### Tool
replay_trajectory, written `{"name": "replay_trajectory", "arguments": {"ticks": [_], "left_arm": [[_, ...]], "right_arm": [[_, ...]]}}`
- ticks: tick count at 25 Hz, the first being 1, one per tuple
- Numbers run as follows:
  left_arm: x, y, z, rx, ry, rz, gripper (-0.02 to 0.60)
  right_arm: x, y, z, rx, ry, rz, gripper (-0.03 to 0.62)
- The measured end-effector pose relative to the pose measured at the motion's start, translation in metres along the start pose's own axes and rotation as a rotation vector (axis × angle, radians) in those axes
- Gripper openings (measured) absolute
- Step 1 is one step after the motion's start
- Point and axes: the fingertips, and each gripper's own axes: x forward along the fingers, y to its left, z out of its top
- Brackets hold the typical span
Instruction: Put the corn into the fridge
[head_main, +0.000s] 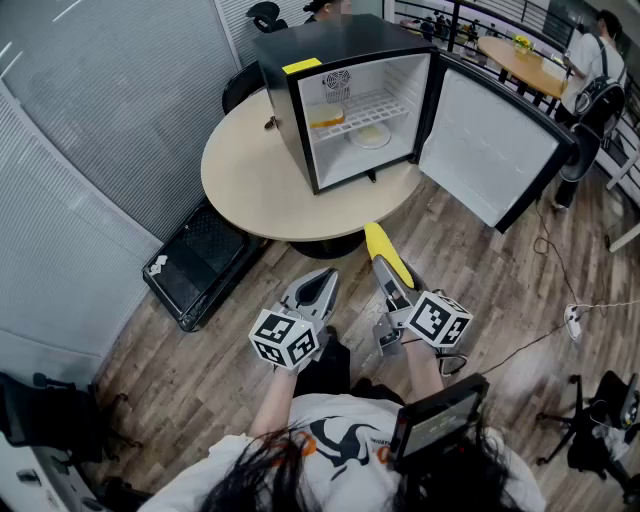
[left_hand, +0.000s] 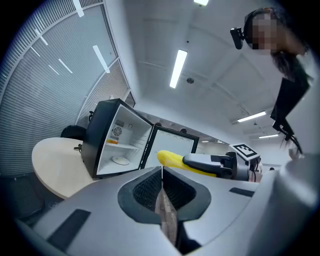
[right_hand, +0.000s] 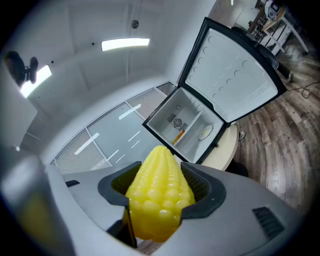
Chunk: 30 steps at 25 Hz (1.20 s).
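A yellow corn cob (head_main: 388, 254) (right_hand: 159, 192) sits lengthwise between the jaws of my right gripper (head_main: 392, 272) (right_hand: 161, 187), which is shut on it. From the left gripper view the corn (left_hand: 172, 160) sticks out ahead of the right gripper. My left gripper (head_main: 318, 288) (left_hand: 162, 176) is shut with nothing in it, held beside the right one. The small black fridge (head_main: 343, 100) (left_hand: 111, 142) (right_hand: 186, 125) stands on the round table, its door (head_main: 492, 140) swung wide open to the right. Both grippers hover in front of the table, short of the fridge.
The round beige table (head_main: 250, 175) carries the fridge. Inside the fridge, an orange-topped item (head_main: 327, 117) lies on the wire shelf and a white plate (head_main: 371, 137) on the floor of it. A black case (head_main: 200, 262) lies on the wood floor at left. A person (head_main: 592, 70) stands far right.
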Motion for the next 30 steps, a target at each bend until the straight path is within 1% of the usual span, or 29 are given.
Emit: {"name": "replay_trajectory", "arguments": {"ticks": [5, 11, 20, 30], "left_arm": [[-0.013, -0.014, -0.01, -0.024, -0.019, 0.015, 0.015], [-0.02, -0.021, -0.01, -0.022, -0.039, 0.026, 0.015], [-0.018, -0.026, -0.009, -0.004, -0.03, 0.015, 0.015], [-0.008, -0.017, -0.012, 0.01, -0.002, 0.022, 0.015]], "right_arm": [[-0.018, 0.009, -0.003, -0.027, 0.025, 0.01, 0.255], [-0.029, 0.015, -0.01, -0.047, 0.046, 0.023, 0.255], [-0.028, 0.022, -0.01, -0.083, 0.043, 0.037, 0.255], [-0.018, 0.011, -0.007, -0.073, 0.054, 0.022, 0.255]]}}
